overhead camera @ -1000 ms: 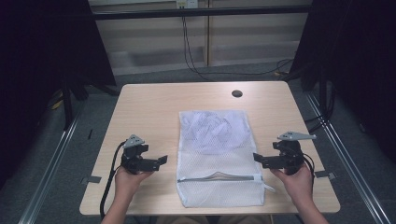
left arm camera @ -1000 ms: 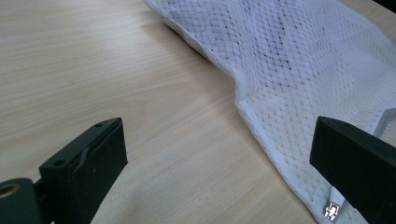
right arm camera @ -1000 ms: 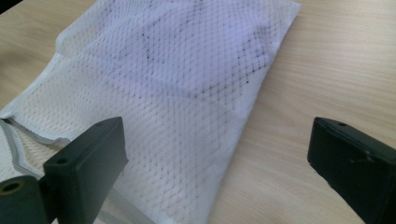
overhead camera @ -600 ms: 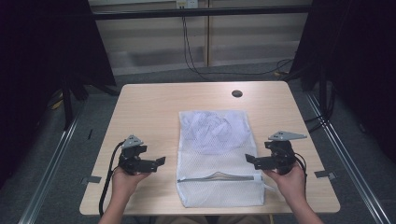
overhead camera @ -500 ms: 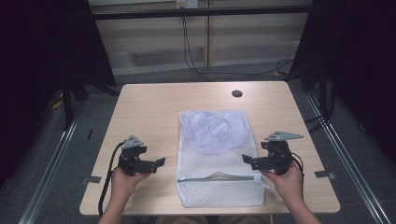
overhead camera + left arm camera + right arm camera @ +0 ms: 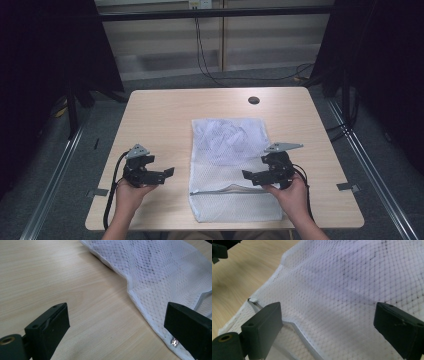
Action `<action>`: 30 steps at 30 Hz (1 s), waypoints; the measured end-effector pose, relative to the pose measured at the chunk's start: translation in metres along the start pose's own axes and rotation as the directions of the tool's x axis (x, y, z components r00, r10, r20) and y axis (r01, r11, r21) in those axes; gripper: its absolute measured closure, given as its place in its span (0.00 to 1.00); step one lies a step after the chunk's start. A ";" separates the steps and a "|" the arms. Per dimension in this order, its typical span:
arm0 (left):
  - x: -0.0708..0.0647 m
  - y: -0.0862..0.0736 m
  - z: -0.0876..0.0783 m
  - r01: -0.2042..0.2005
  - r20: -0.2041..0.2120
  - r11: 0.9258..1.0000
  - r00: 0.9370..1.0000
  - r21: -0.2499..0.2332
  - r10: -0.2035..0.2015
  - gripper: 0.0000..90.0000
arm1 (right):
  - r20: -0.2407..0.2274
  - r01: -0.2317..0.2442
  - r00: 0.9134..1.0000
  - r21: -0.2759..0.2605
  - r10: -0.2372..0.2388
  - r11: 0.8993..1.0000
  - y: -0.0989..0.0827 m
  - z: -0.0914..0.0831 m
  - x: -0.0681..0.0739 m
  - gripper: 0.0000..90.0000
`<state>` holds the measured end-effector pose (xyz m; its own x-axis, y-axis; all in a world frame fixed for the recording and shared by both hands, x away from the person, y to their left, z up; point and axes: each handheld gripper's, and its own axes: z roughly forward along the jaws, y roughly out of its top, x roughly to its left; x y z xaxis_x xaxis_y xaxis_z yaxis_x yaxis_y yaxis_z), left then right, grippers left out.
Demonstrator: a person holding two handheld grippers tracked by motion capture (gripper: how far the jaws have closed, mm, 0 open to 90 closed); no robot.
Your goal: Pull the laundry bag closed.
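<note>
Left side of the worktop (image 6: 165,115): the left claw (image 6: 169,173) is held in the person's left hand (image 6: 131,192), low over bare wood near the front edge. Its jaws stand wide apart and grip nothing. A black cable (image 6: 111,192) trails from it back over the front edge. In the left gripper view the claw (image 6: 117,333) points across the light wood grain toward the near-left border of the bag; the bag's hem runs under the jaw on the picture's right, and a small metal zipper pull (image 6: 174,342) shows just beside that jaw.

Centre: a white mesh laundry bag (image 6: 231,165) lies flat on the worktop, its long side running away from the person. A zipper line (image 6: 227,191) crosses it near the front end. Crumpled white contents show through the mesh at the far half. Beyond the bag, a dark round grommet (image 6: 253,100) sits in the worktop near the far edge.

Right side: the right claw (image 6: 250,175) is held in the right hand (image 6: 292,192) at the bag's right border, level with the zipper line. Its jaws are spread wide, with nothing between them. In the right gripper view the claw (image 6: 327,325) hangs close above the mesh (image 6: 342,290); whether the jaws touch the fabric cannot be told. The left claw's jaw tips (image 6: 219,248) appear at the top left corner of that view.
</note>
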<state>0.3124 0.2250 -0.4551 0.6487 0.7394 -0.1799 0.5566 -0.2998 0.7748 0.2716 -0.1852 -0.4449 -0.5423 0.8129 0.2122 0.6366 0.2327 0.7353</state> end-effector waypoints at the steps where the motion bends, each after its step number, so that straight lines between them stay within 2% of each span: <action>1: 0.000 0.000 0.000 -0.005 -0.009 1.000 1.000 0.004 0.005 0.06 | -0.005 0.000 1.000 -0.004 0.000 1.000 0.001 0.001 0.001 0.09; 9: -0.002 0.000 -0.001 -0.012 0.001 1.000 1.000 0.013 0.012 0.07 | -0.019 0.005 1.000 -0.012 -0.005 1.000 0.007 0.007 0.009 0.09; 14: -0.003 -0.001 -0.001 -0.020 -0.001 1.000 1.000 0.020 0.020 0.07 | -0.041 0.020 0.999 0.008 -0.020 1.000 0.011 0.014 0.018 0.09; 30: -0.002 -0.001 -0.002 -0.022 0.005 0.999 1.000 0.023 0.022 0.07 | -0.088 0.009 0.996 0.041 -0.005 0.999 0.023 0.033 0.039 0.11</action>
<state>0.3095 0.2248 -0.4540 0.6637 0.7293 -0.1661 0.5539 -0.3299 0.7645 0.2834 -0.1301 -0.4410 -0.5916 0.7619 0.2638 0.6538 0.2619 0.7099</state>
